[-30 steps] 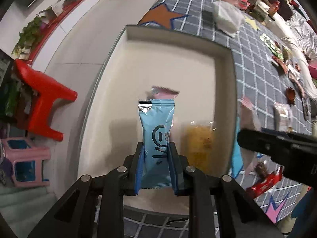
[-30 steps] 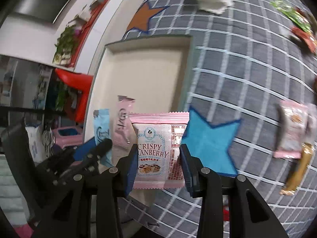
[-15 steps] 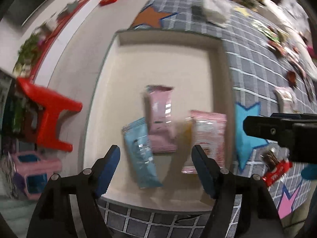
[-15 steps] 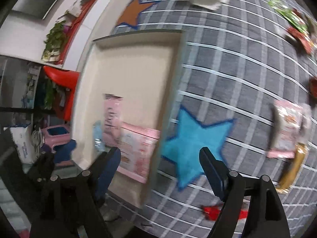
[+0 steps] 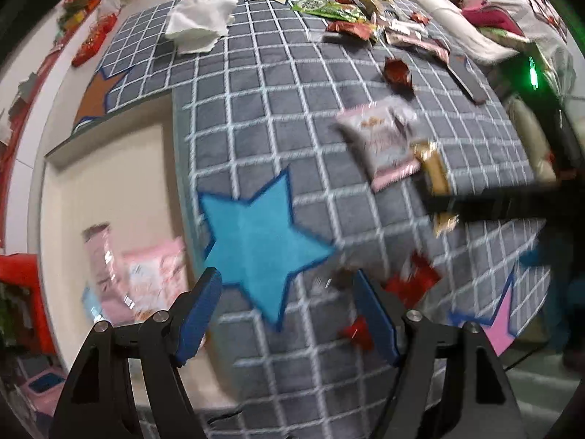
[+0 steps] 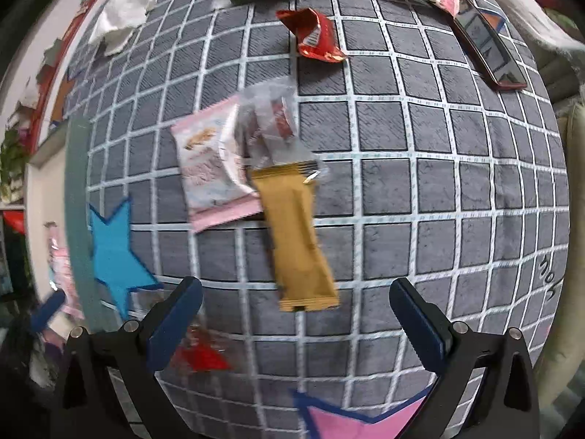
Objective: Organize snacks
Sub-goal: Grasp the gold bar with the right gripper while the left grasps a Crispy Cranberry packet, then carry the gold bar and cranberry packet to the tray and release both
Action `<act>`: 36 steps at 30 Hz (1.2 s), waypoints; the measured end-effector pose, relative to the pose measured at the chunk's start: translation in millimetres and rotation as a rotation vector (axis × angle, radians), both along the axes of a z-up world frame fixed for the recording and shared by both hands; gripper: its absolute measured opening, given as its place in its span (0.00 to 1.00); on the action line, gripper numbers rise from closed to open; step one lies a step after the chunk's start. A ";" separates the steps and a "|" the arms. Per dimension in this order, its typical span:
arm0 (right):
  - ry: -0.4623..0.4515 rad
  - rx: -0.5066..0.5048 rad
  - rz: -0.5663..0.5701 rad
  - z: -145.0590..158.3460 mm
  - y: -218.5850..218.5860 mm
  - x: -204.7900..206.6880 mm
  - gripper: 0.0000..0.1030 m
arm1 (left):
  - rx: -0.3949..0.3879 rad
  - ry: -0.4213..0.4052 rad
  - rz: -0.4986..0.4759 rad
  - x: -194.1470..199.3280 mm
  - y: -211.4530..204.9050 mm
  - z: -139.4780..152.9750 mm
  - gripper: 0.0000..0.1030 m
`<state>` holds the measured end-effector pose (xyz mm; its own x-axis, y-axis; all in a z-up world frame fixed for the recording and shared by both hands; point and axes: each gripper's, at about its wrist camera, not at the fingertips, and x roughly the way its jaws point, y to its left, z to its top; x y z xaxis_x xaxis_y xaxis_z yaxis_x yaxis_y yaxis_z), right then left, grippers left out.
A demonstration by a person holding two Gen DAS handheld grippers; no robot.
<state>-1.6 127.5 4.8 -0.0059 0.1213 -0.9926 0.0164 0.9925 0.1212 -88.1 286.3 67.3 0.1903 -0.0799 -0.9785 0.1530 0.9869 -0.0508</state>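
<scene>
I am looking down on a grey mat (image 6: pixel 420 190) with a white grid and sewn-on stars, a blue star (image 5: pixel 256 241) near the middle of my left view. My left gripper (image 5: pixel 289 314) hangs over that star with its fingers spread and nothing between them. To its left sits a shallow cream tray (image 5: pixel 109 183) on pale floor, with pink snack packets (image 5: pixel 146 274) lying at its near end; a blue one may lie beside them, but the blur hides it. My right gripper (image 6: pixel 296 325) has its jaws opening, empty, above a tan snack bar (image 6: pixel 296 241) that lies on the mat touching a pink packet (image 6: pixel 208 172). Farther off are a red wrapper (image 6: pixel 314 36), a dark phone (image 6: pixel 486 51) and white crumpled paper (image 5: pixel 201 22). A red stool (image 5: pixel 22 285) stands at far left.
</scene>
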 end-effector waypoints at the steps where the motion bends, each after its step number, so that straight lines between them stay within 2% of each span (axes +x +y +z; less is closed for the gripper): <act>1: 0.002 -0.008 0.017 -3.1 1.8 1.5 1.00 | -0.010 0.003 0.021 8.5 -0.5 0.6 0.76; 3: 0.004 -0.024 0.051 -10.9 9.5 5.3 0.99 | -0.043 0.016 0.068 22.3 -0.3 1.2 0.76; 5: 0.020 -0.043 0.088 -20.0 15.9 8.0 0.71 | -0.066 0.037 0.111 35.4 -1.4 1.4 0.76; 6: 0.028 -0.061 0.098 -22.8 19.3 10.9 0.70 | -0.075 0.044 0.118 40.3 -3.9 1.2 0.76; 7: 0.010 -0.078 0.114 -21.5 22.1 11.8 0.62 | -0.083 0.047 0.121 46.1 -8.2 1.3 0.76; 9: -0.013 -0.102 0.154 -18.5 24.9 11.9 0.44 | -0.085 0.048 0.119 54.4 -17.5 -0.4 0.76; 10: -0.018 -0.096 0.158 -16.8 22.7 11.5 0.31 | -0.091 0.052 0.117 59.9 -24.7 -2.8 0.76; 18: 0.010 -0.011 0.061 -15.7 -18.9 -18.7 0.31 | -0.126 0.112 0.201 96.5 -63.3 -37.2 0.76; 23: 0.008 0.014 0.035 -15.6 -36.1 -37.4 0.31 | -0.083 0.157 0.221 112.2 -82.2 -61.0 0.77; 26: 0.006 0.026 0.025 -15.4 -46.4 -45.8 0.31 | -0.018 0.133 0.183 117.1 -97.4 -63.5 0.78; 28: 0.002 0.034 0.019 -14.3 -51.1 -50.8 0.31 | 0.002 0.116 0.168 117.2 -103.3 -62.7 0.73; 29: 0.000 0.038 0.017 -13.9 -51.4 -53.0 0.31 | 0.000 0.102 0.162 116.6 -104.6 -60.9 0.62; 30: -0.001 0.041 0.015 -13.8 -52.3 -53.6 0.31 | -0.004 0.090 0.151 116.5 -107.3 -59.7 0.46; 31: -0.003 0.045 0.013 -13.6 -51.3 -54.6 0.31 | -0.012 0.084 0.138 116.0 -107.4 -58.0 0.41; 34: 0.000 0.059 0.005 -12.2 -60.5 -58.3 0.31 | -0.071 0.097 0.134 111.1 -95.2 -53.8 0.40; 36: 0.008 0.064 -0.001 -9.2 -61.8 -49.8 0.31 | -0.077 0.082 0.140 105.7 -85.2 -47.1 0.40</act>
<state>-51.4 65.7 -4.3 -0.0133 0.1847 -0.9827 0.0190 0.9827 0.1845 17.7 201.2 20.2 0.1250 -0.1334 -0.9832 0.0064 0.9910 -0.1336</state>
